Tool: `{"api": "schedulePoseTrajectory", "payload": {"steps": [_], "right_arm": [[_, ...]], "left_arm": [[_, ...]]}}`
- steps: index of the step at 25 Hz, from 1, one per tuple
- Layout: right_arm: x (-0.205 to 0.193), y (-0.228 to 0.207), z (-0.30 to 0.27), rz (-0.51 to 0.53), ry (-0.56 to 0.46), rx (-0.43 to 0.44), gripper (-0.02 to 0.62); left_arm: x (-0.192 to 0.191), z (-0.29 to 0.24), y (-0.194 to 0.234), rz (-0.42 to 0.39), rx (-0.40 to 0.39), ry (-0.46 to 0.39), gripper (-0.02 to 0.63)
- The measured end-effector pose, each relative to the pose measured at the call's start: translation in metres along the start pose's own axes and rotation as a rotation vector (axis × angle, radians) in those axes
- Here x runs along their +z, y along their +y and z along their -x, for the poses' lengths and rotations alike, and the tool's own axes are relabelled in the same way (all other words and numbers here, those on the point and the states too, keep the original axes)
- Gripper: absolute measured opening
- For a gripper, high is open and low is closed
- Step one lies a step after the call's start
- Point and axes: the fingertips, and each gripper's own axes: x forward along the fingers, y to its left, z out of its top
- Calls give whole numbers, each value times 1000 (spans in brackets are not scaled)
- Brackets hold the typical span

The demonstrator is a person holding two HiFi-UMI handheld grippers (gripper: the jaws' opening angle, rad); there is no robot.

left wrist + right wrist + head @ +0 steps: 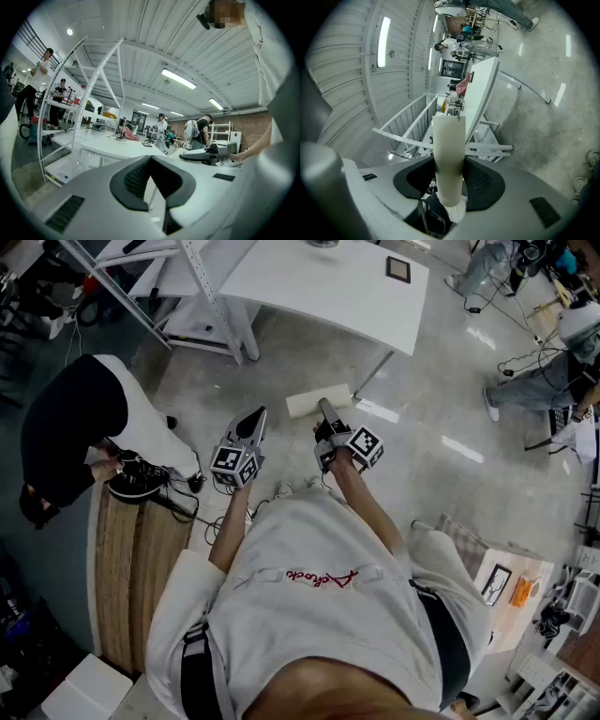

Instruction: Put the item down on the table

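My right gripper (325,414) is shut on a flat cream-coloured block (318,400), held out in the air above the concrete floor, short of the white table (328,287). In the right gripper view the block (449,140) stands between the dark pads of that gripper (450,177) and reaches past them, with the white table (482,91) beyond it. My left gripper (255,421) hangs beside it, to the left, with nothing in it. In its own view, the left gripper (151,158) has its tips together, and the table (103,144) lies ahead.
A small dark frame (397,269) lies on the table. A white perforated metal rack (202,292) stands at its left. A person in black and white (80,423) bends over a wooden bench (131,559) with cables. Another person (553,381) sits far right.
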Motion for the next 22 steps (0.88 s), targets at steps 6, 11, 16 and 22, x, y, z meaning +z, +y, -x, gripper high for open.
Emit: {"api": "schedulePoseTrajectory", "payload": {"steps": [6,11,16,22], "right_arm": [[6,1,2,-18,-2,12,193],[14,1,7,-11,-3,16,193],[24,-6,14,-29,4,12,193],[42,-13,15,-22,38,14,193]], "left_arm": [[0,-5,-7,2,-9,3,18],[1,-8,-17,-10,-4,9,18],[-4,-14,-28,-7,10,12,18],[-7,-31,-43,-4,35,4,18]]}}
